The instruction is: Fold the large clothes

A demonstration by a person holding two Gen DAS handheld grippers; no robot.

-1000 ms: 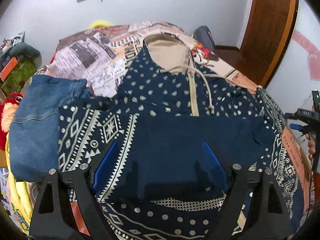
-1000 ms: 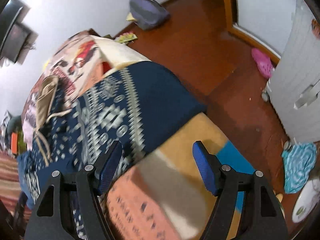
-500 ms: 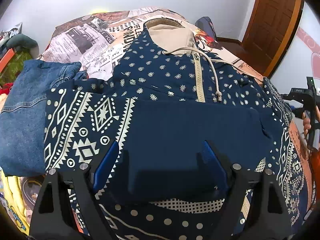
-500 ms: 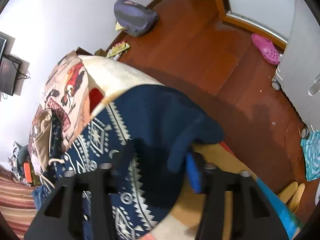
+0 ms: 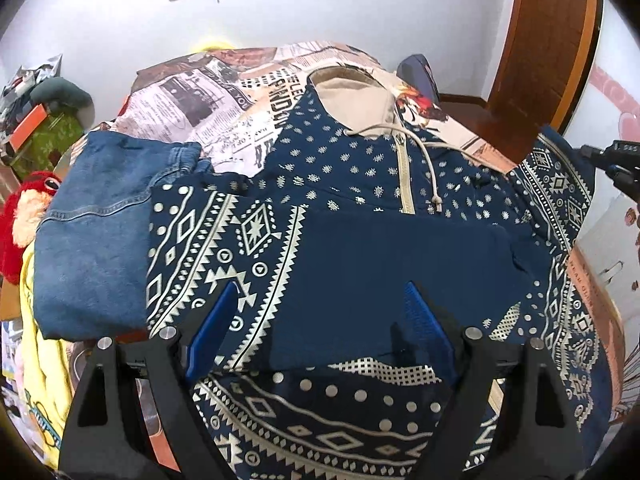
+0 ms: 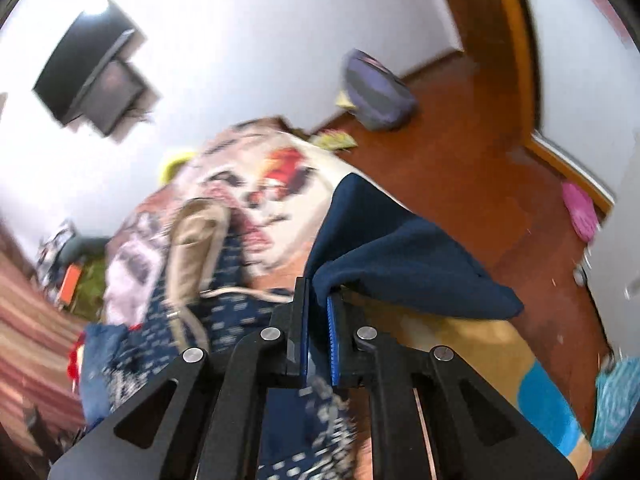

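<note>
A navy patterned hoodie [image 5: 360, 184] with a beige hood [image 5: 352, 100] lies spread on the bed. Its left sleeve [image 5: 320, 264] is folded across the body. My left gripper [image 5: 320, 312] is open and empty, just above the folded sleeve near the hem. My right gripper [image 6: 318, 300] is shut on the dark cuff of the hoodie's right sleeve [image 6: 400, 256] and holds it raised above the bed's right edge. That lifted sleeve also shows at the right of the left wrist view [image 5: 560, 176].
Folded blue jeans [image 5: 96, 236] lie left of the hoodie on the newspaper-print bedspread [image 5: 208, 108]. A red plush toy [image 5: 24, 216] and a yellow cloth [image 5: 44, 364] sit at the left edge. Wooden floor [image 6: 460, 136], a purple bag [image 6: 376, 92] and a door [image 5: 552, 40] are to the right.
My right gripper closed on the right sleeve's cuff and lifted it off the bed. My left gripper stayed open and pulled back slightly.
</note>
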